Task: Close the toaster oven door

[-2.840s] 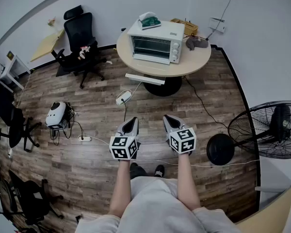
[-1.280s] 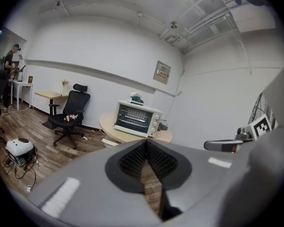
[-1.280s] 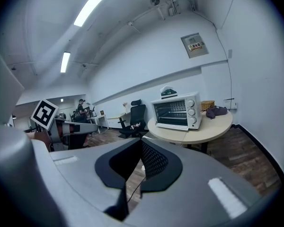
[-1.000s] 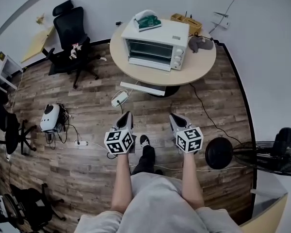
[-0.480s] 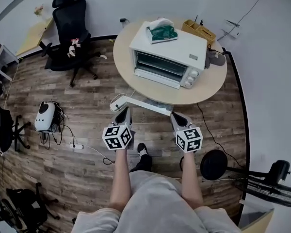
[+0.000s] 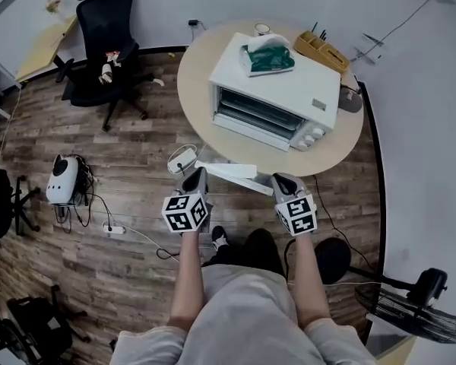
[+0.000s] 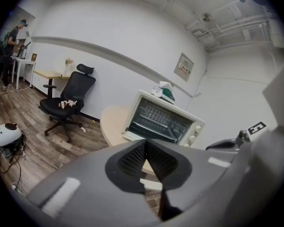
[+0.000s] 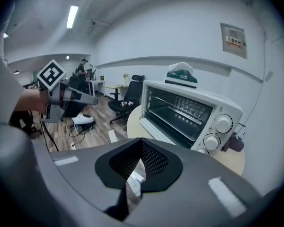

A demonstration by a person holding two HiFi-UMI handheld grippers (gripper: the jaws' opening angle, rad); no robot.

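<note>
A white toaster oven (image 6: 285,82) stands on a round wooden table (image 6: 197,82), its dark cavity and rack exposed. Its door (image 6: 251,133) hangs folded down along the front lower edge. The left gripper view shows the oven (image 7: 163,119) ahead; in the right gripper view the oven (image 8: 189,112) fills the middle right. My left gripper (image 6: 196,175) is shut and empty, short of the table's near edge. To its right, level with it, my right gripper (image 6: 281,179) is also shut, holding nothing. Neither touches the oven.
A green and white bundle (image 6: 267,55) lies on the oven, a yellow tray (image 6: 327,49) behind it. On the floor by the table are a white bar (image 6: 228,171) and cables. A black office chair (image 6: 106,33) stands far left, and a black fan base (image 6: 333,258) at the right.
The person has walked towards the table. The oven now lies closer and larger in the head view, and both shut grippers have come up near the table's edge.
</note>
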